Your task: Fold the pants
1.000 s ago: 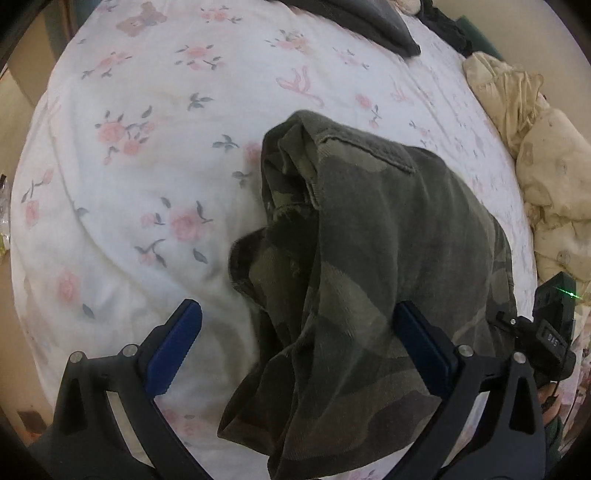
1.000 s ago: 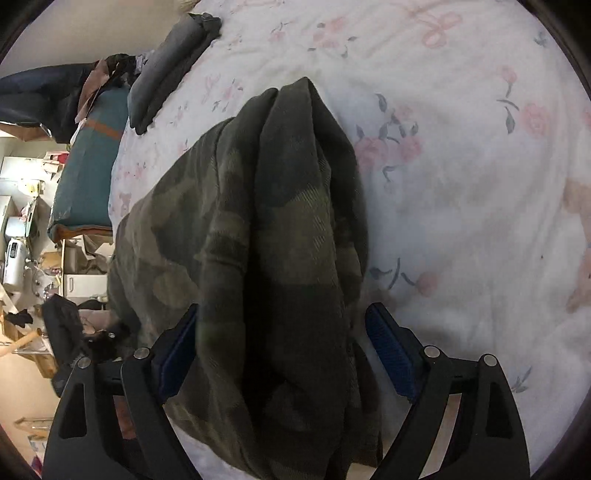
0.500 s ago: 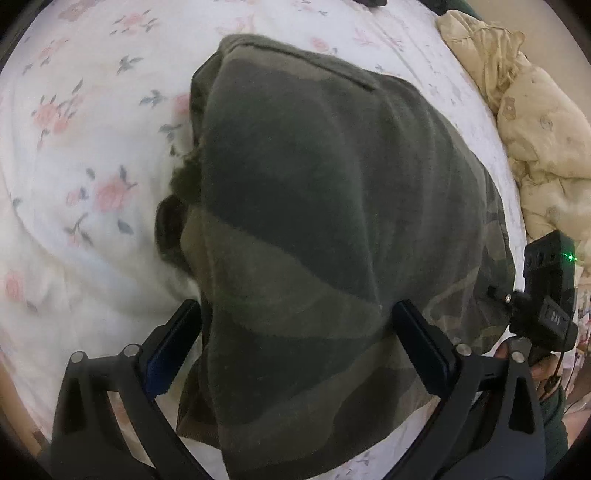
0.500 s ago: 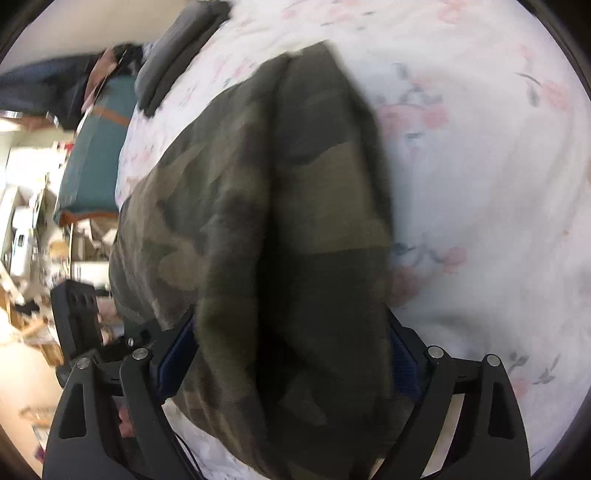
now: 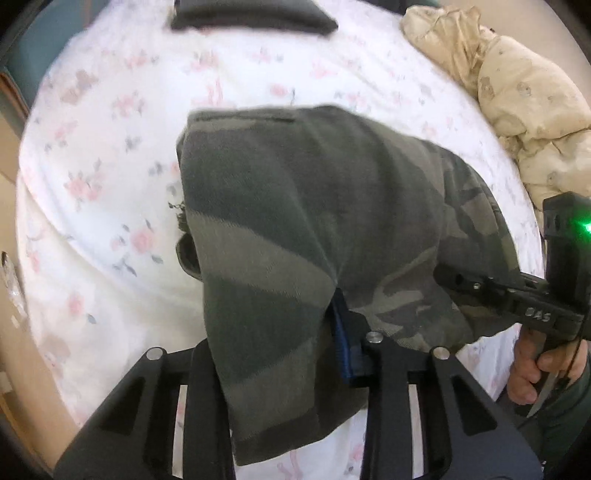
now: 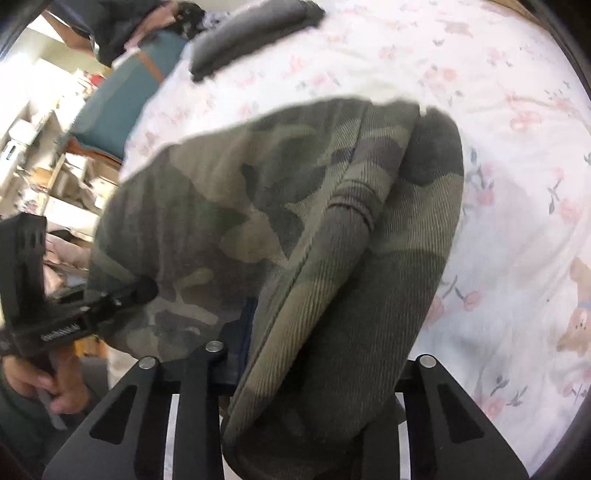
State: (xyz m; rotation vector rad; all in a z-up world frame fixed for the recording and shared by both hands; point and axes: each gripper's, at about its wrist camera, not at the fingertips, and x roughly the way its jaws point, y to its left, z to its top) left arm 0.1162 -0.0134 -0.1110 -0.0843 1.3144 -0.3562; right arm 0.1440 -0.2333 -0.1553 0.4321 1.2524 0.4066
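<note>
The camouflage pants (image 5: 314, 229) are bunched and held up over the floral bed sheet (image 5: 110, 206). My left gripper (image 5: 280, 354) is shut on one end of the pants; cloth drapes over its fingers, with one blue pad (image 5: 341, 343) showing. My right gripper (image 6: 314, 369) is shut on the other end of the pants (image 6: 332, 229), and the cloth hides its pads. Each gripper shows in the other's view: the right one (image 5: 517, 299) at the right edge, the left one (image 6: 74, 314) at the left edge.
A dark folded garment (image 5: 251, 14) lies at the far end of the bed. A cream quilt (image 5: 517, 103) is bunched along the right side. A teal chair (image 6: 122, 99) and cluttered shelves (image 6: 44, 147) stand beyond the bed's left side.
Both grippers were open around the pants a second ago and have closed on the cloth. The pants have been lifted off the sheet and pulled out between the two grippers.
</note>
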